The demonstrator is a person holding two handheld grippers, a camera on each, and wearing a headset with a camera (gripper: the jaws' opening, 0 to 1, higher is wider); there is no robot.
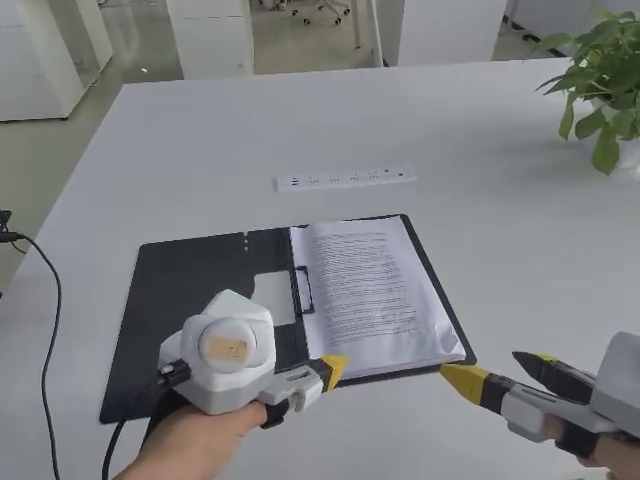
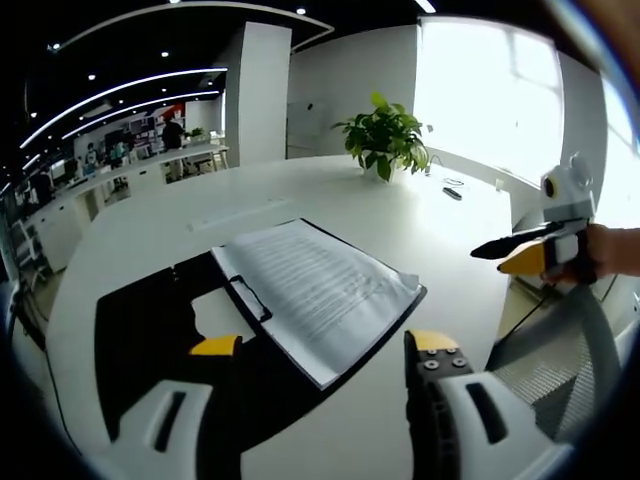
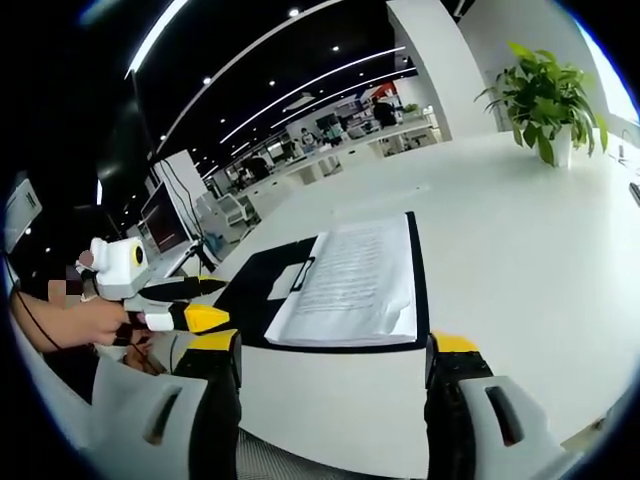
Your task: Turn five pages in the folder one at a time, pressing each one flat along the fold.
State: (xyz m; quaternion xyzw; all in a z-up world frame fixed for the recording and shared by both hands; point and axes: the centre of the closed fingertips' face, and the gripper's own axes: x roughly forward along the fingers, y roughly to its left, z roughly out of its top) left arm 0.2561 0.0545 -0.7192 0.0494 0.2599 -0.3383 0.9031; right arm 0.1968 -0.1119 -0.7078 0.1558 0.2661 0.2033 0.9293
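Observation:
A black folder lies open on the white table, with a stack of printed pages on its right half under a clip. My left gripper hovers at the folder's near edge, open, nothing between its jaws. My right gripper is off the folder's near right corner, open and holding nothing. The left gripper view looks over the folder and pages past the open left gripper, with the right gripper beyond. The right gripper frames the pages, folder and left gripper.
A white power strip lies on the table behind the folder. A potted plant stands at the far right. A black cable runs along the table's left edge. The table ends just below the grippers.

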